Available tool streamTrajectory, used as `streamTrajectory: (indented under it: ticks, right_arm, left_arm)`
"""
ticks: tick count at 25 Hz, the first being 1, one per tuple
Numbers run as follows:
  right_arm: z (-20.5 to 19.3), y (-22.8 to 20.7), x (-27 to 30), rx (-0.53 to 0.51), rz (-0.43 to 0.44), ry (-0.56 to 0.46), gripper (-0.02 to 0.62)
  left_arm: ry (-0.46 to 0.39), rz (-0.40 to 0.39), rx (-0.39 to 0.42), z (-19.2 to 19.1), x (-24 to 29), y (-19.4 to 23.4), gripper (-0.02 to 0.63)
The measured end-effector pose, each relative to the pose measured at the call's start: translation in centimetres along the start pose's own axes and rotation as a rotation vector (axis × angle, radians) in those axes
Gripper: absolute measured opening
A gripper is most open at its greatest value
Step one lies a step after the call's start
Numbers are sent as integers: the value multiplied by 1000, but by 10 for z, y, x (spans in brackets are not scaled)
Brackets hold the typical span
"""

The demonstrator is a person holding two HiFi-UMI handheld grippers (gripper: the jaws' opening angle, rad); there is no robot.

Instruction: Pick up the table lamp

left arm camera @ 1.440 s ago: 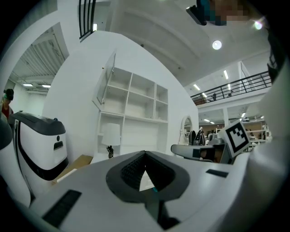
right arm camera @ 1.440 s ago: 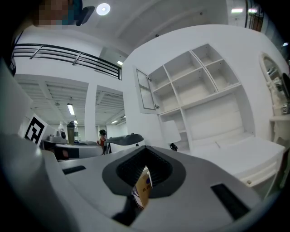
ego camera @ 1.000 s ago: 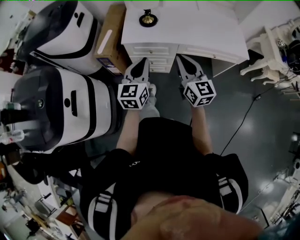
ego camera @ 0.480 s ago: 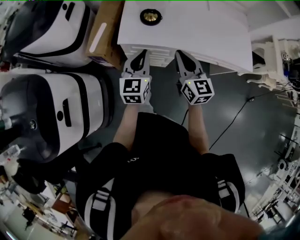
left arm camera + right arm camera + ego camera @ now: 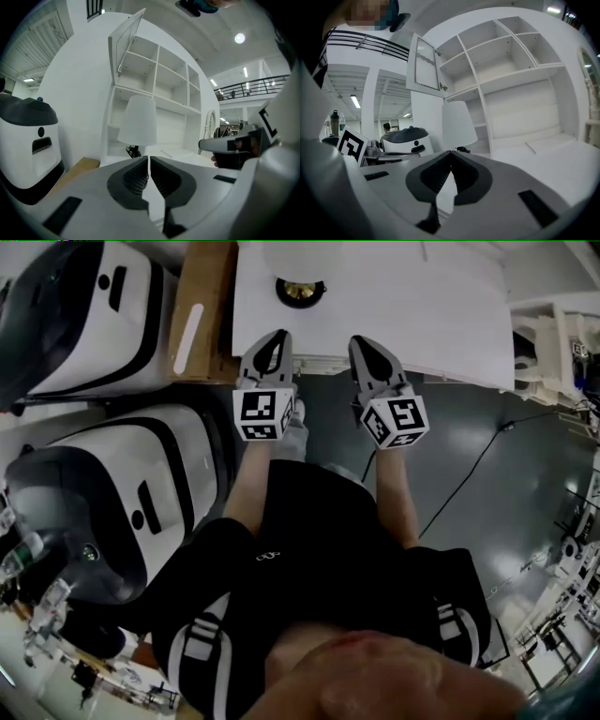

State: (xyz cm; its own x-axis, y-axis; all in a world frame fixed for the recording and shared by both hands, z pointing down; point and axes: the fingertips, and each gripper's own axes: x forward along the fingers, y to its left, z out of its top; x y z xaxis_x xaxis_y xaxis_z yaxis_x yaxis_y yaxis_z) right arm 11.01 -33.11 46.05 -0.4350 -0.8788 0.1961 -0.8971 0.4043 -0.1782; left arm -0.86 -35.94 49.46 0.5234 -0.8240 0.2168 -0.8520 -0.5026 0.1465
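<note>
Head view shows your left gripper (image 5: 278, 337) and right gripper (image 5: 358, 341) side by side at the front edge of the white desk (image 5: 450, 306), both with jaws pressed together on nothing. The table lamp (image 5: 300, 291) stands on the desk at top centre, beyond the left gripper. A cardboard box (image 5: 202, 315) is just left of the desk.

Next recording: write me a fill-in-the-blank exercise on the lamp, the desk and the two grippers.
The shade of the table lamp is ___.
In the head view, the cardboard box lies to the ___ of the desk.
The left gripper and the right gripper both have their jaws ___, with nothing between them.
Missing words: white; left; shut.
</note>
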Motion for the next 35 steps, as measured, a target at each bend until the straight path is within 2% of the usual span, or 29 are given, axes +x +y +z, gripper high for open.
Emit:
streamTrajectory:
  ticks: [3, 5, 9, 16, 20, 24, 31, 35]
  right_arm:
    - [-3, -10, 20, 11, -23, 10, 17]
    - [-4, -17, 33, 14, -33, 19, 17]
    - [-9, -37, 54, 26, -61, 49, 17]
    - [-37, -51, 64, 36, -146, 118, 17]
    - [-45, -61, 59, 36, -189, 155, 17]
    - [-54, -74, 64, 32, -204, 183, 17]
    - [-62, -76, 73, 29, -219, 211, 17]
    - [-62, -73, 73, 26, -213, 221, 17]
  left_arm:
    - [16, -43, 16, -4, 23, 10, 21]
    - [38, -77, 21, -7, 41, 14, 111]
    - [82, -122, 49, -18, 87, 26, 154]
    - [103, -120, 8, -51, 143, 63, 226]
    - [115, -141, -5, -65, 172, 67, 239]
    - [117, -139, 16, -70, 207, 75, 244]
    - [97, -176, 41, -65, 234, 72, 245]
    - [83, -194, 28, -62, 238, 71, 244]
